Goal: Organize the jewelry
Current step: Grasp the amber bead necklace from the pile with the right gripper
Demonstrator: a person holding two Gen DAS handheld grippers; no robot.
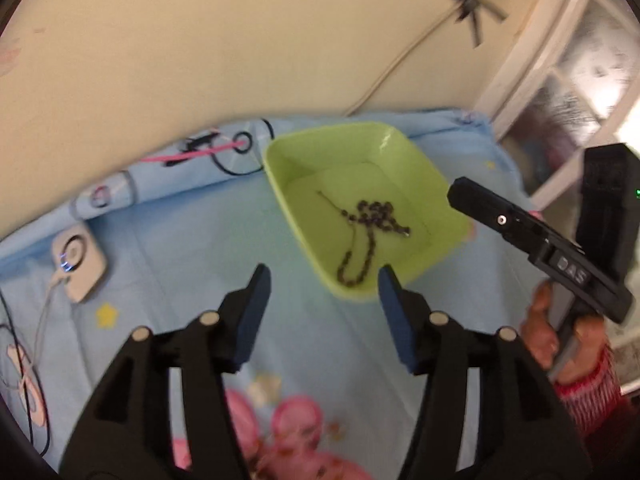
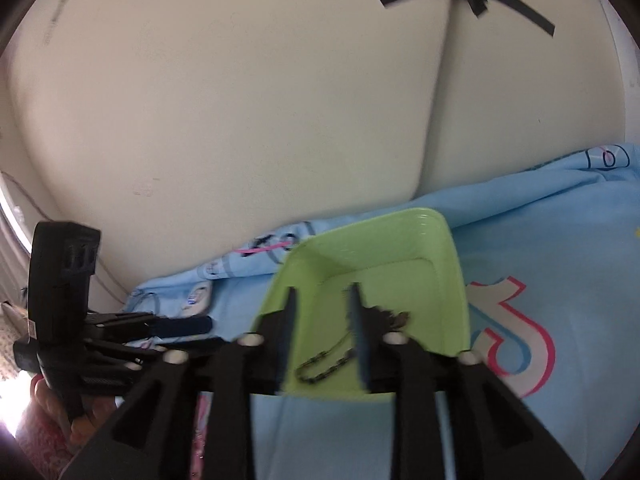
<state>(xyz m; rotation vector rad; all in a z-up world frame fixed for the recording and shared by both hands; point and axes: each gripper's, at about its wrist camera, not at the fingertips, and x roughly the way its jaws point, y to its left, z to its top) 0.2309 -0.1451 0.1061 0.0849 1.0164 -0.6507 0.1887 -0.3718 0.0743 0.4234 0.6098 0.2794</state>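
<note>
A dark beaded necklace (image 1: 368,232) lies loose on the floor of a lime-green tray (image 1: 396,152) on a light blue cloth. My left gripper (image 1: 324,284) is open and empty, just in front of the tray's near corner. My right gripper (image 2: 322,296) is open and empty, held above the tray (image 2: 420,232); part of the necklace (image 2: 326,364) shows between and behind its fingers. The right gripper's body (image 1: 536,240) shows at the right of the left wrist view, and the left gripper (image 2: 132,336) at the left of the right wrist view.
A white device with a blue light and cable (image 1: 78,260) sits at the left on the cloth (image 1: 192,240). Pink and black cords (image 1: 216,148) lie at the back by the cream wall. A white-framed window (image 1: 572,80) stands at the right.
</note>
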